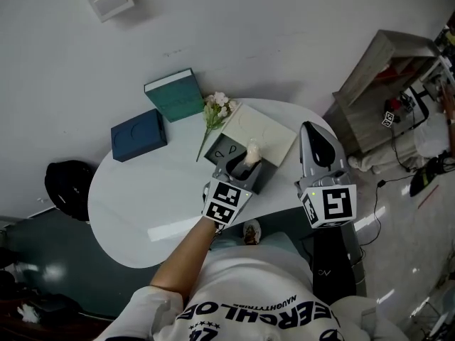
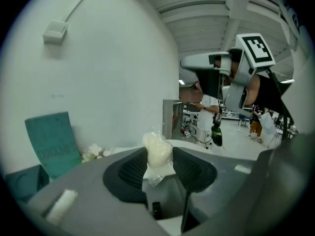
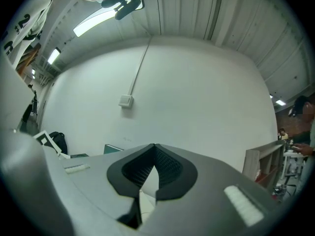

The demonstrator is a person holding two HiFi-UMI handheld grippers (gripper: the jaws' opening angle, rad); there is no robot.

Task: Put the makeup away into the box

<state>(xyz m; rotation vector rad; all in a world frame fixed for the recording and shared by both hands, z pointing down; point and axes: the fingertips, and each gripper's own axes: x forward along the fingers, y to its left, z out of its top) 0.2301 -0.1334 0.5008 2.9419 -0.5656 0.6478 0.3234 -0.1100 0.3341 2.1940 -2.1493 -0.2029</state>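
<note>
The left gripper [image 2: 158, 167] has its fingers clenched on a wrapped white makeup puff [image 2: 157, 150], above the open box [image 1: 222, 150] on the desk [image 1: 142, 204]. It is best lowered squarely into the box, then released gently. The right gripper [image 3: 153, 163] is clenched and empty.

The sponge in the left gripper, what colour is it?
The sponge is creamy white all over. The left gripper view shows it best.
</note>
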